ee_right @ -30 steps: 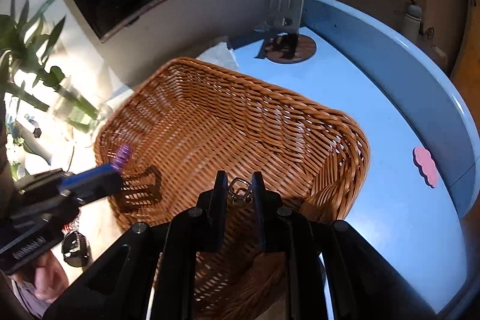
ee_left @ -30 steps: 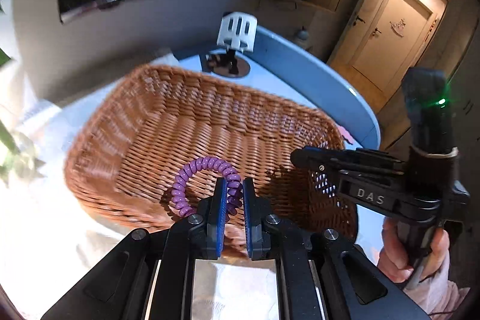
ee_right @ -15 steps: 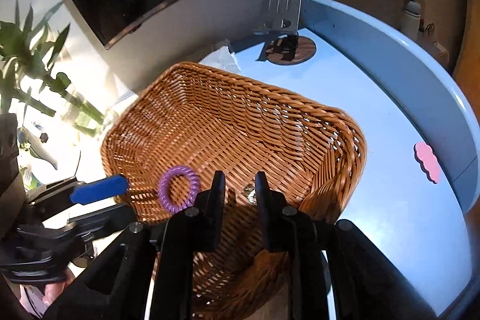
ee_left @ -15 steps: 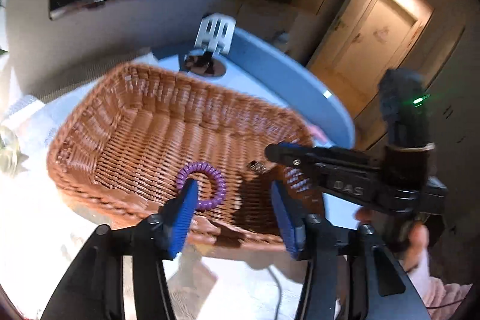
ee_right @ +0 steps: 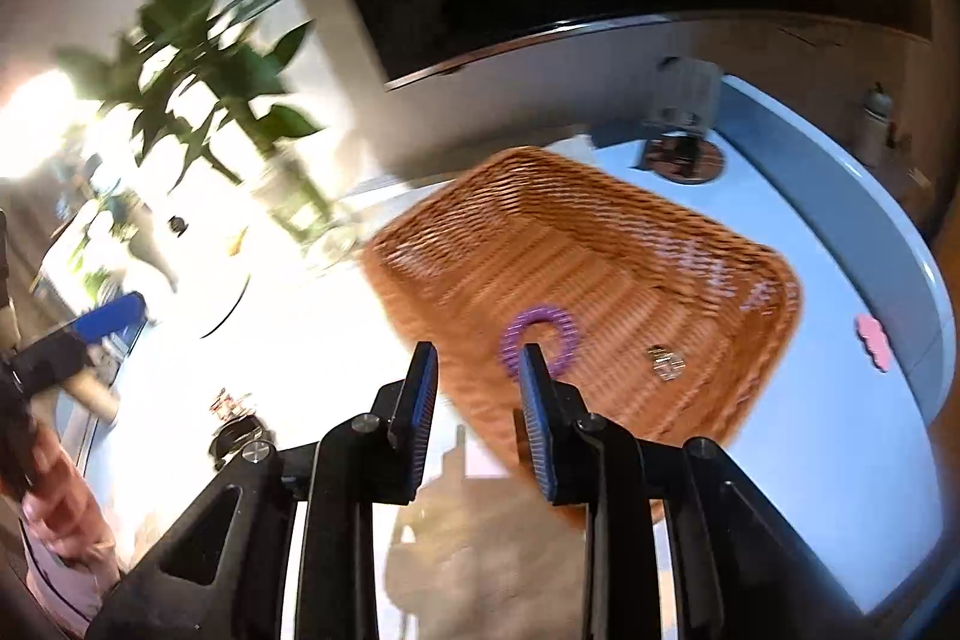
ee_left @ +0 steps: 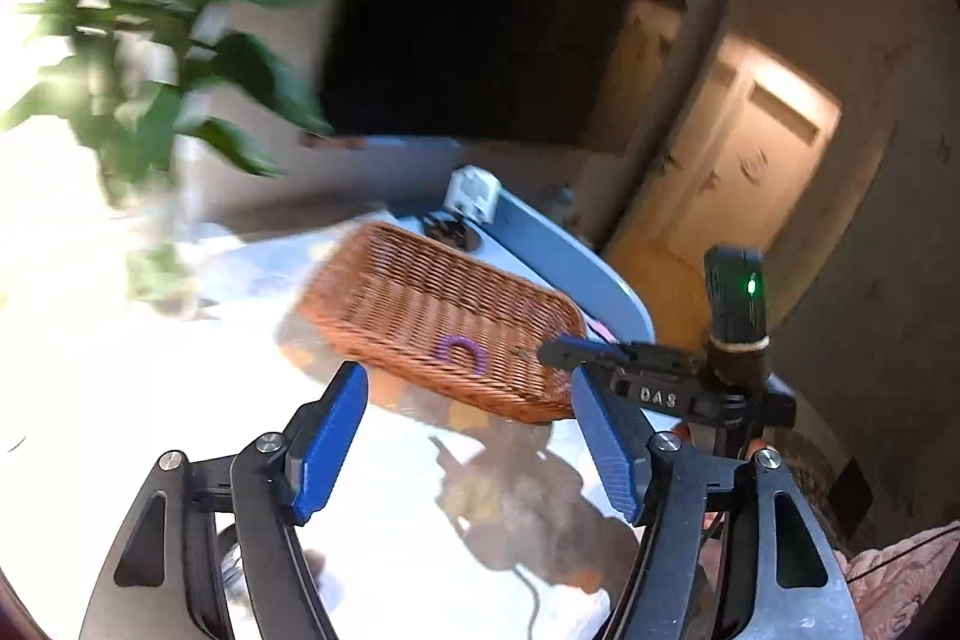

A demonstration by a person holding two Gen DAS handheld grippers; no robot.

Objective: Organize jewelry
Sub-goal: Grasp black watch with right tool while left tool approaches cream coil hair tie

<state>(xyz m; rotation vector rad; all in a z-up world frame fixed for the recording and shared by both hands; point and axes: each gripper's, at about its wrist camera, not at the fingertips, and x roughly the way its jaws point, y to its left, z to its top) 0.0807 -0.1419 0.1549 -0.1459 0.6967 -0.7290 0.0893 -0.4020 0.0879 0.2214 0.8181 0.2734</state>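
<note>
A brown wicker basket (ee_right: 630, 244) stands on the table; it also shows in the left wrist view (ee_left: 420, 298). Inside it lie a purple coil bracelet (ee_right: 543, 316), also seen in the left wrist view (ee_left: 461, 352), and a small metal jewelry piece (ee_right: 665, 363). My left gripper (ee_left: 468, 436) is open and empty, pulled back over the white cloth in front of the basket. My right gripper (ee_right: 477, 400) is open and empty, just in front of the basket's near rim. The right gripper shows at the right in the left wrist view (ee_left: 660, 388).
A green plant (ee_right: 210, 58) in a glass stands left of the basket. A white stand on a round base (ee_right: 684, 142) is behind it. A pink cloud-shaped piece (ee_right: 873, 343) lies on the blue table. Small dark items (ee_right: 234, 421) lie on the white cloth.
Both grippers opened and dropped their items into the basket: the purple bracelet from the left, the metal piece from the right. Both have pulled back and up, away from the basket.
</note>
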